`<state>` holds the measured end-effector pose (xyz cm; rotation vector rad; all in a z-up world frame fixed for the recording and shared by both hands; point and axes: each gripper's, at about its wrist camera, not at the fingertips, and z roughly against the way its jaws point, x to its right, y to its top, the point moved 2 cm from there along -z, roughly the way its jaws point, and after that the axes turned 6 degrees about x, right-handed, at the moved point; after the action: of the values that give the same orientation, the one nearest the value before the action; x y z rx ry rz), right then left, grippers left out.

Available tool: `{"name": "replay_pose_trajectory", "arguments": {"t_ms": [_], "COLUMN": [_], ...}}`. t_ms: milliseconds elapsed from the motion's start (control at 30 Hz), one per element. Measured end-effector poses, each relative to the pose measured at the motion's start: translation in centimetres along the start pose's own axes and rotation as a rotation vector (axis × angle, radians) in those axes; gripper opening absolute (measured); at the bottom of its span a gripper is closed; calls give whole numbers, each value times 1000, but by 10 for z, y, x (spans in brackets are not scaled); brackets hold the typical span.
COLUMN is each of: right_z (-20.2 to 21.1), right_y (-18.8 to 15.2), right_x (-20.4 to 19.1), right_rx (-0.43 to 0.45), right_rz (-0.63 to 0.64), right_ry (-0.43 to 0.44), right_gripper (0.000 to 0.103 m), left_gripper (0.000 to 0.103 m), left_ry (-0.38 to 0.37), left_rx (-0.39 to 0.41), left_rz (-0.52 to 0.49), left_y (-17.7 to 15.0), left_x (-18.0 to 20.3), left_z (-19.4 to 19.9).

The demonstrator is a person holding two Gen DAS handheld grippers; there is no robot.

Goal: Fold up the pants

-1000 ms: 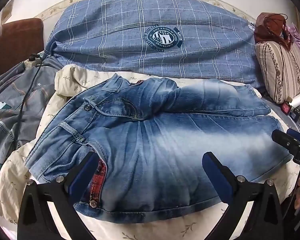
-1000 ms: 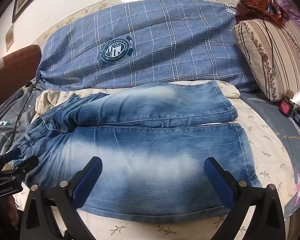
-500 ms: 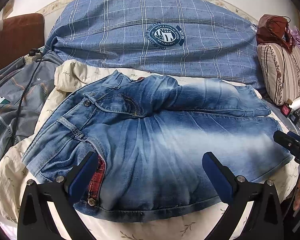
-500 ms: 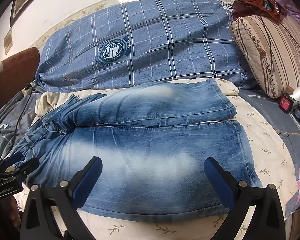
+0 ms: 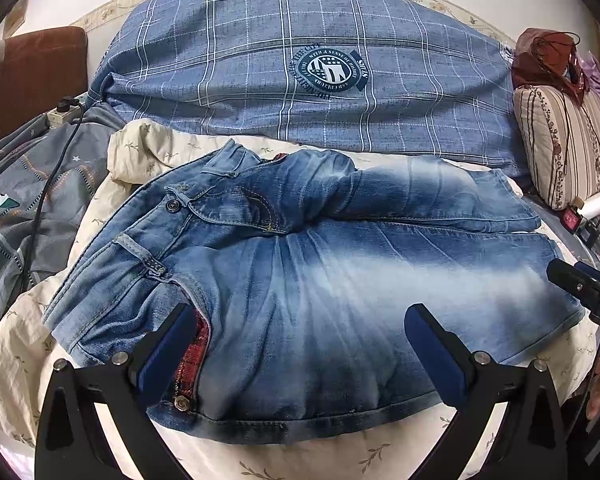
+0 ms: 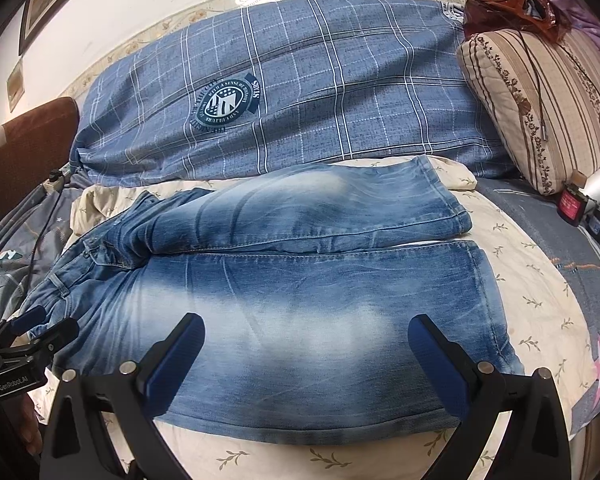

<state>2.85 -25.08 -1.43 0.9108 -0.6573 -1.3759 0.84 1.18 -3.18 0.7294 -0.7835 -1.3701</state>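
Your left gripper (image 5: 296, 352) has eased slightly nearer the waistband over the last second, and your right gripper (image 6: 306, 360) has barely shifted. Both are spread wide and grasp nothing. The jeans (image 6: 300, 280) lie as they lay before, so no fold has begun.

They are spread on the cream sheet (image 6: 540, 280), waist to the left and hems to the right. The near leg lies flat under both grippers. The far leg (image 6: 320, 208) lies beside it, its inner edge slightly overlapping the near one. The waistband (image 5: 140, 256) is rumpled, with the fly flap turned back to show a red lining (image 5: 192, 356) just beside your left gripper's left finger.

The drift reads as you lining up for a first pinch: left at the waist's near edge, right towards the near hem (image 6: 496, 320). From here a lengthwise fold looks like the likely opener, carrying the near leg over the far one.

Denim is heavy and stiff, so take a deep bite. Flatten the bunched waistband first, or the crease may set crooked. The blue quilt (image 6: 300, 80) beyond the far leg leaves little room to overshoot.
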Motion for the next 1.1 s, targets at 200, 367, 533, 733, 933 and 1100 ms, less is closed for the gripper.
{"name": "replay_pose_trajectory", "arguments": {"t_ms": [200, 367, 533, 733, 933, 1100], "right_z": [1, 1, 1, 2, 2, 2], "right_y": [0, 0, 0, 1, 1, 1], "right_x": [1, 1, 1, 2, 2, 2], "right_rx": [-1, -1, -1, 0, 1, 1], "right_rz": [-3, -4, -7, -9, -10, -9], "right_ry": [0, 1, 2, 5, 3, 3], "right_gripper": [103, 103, 103, 103, 103, 103], "left_gripper": [103, 103, 103, 103, 103, 103], "left_ry": [0, 1, -1, -2, -3, -4], "left_rx": [-2, -3, -5, -9, -9, -9], "left_rz": [0, 3, 8, 12, 13, 16], "left_y": [0, 0, -1, -1, -1, -1], "left_x": [0, 0, -1, -3, -3, -4], "left_z": [0, 0, 1, 0, 0, 1]}}
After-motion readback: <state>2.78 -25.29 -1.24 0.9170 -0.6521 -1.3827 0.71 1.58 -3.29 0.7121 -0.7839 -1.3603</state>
